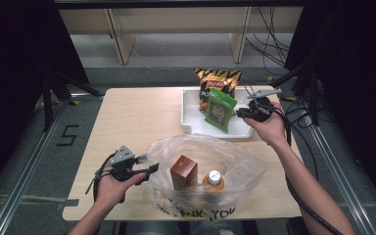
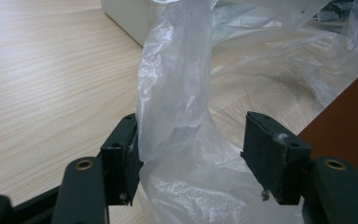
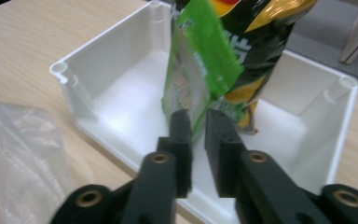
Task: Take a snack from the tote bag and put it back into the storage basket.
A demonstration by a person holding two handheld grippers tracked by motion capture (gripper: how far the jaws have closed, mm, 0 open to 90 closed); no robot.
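A green snack pouch (image 1: 220,110) stands in the white tray (image 1: 191,122) at the table's far right, with a black and orange chips bag (image 1: 219,81) behind it. My right gripper (image 1: 239,112) is at the pouch's right side. In the right gripper view its jaws (image 3: 198,135) are nearly together, pinching the lower edge of the pouch (image 3: 200,70). Near the front, a clear plastic bag (image 1: 210,152) holds a brown box (image 1: 183,171) and an orange-capped bottle (image 1: 214,180). My left gripper (image 1: 149,164) is at the bag's left rim; its jaws (image 2: 191,154) stand wide apart, with the film (image 2: 177,70) hanging loose between them.
The bare wooden table (image 1: 132,112) stretches left of the tray. The chips bag (image 3: 261,56) leans against the tray's far wall (image 3: 112,56). The brown box (image 2: 349,121) stands close to my left gripper's right jaw. Cables and dark stands lie beyond the table's edges.
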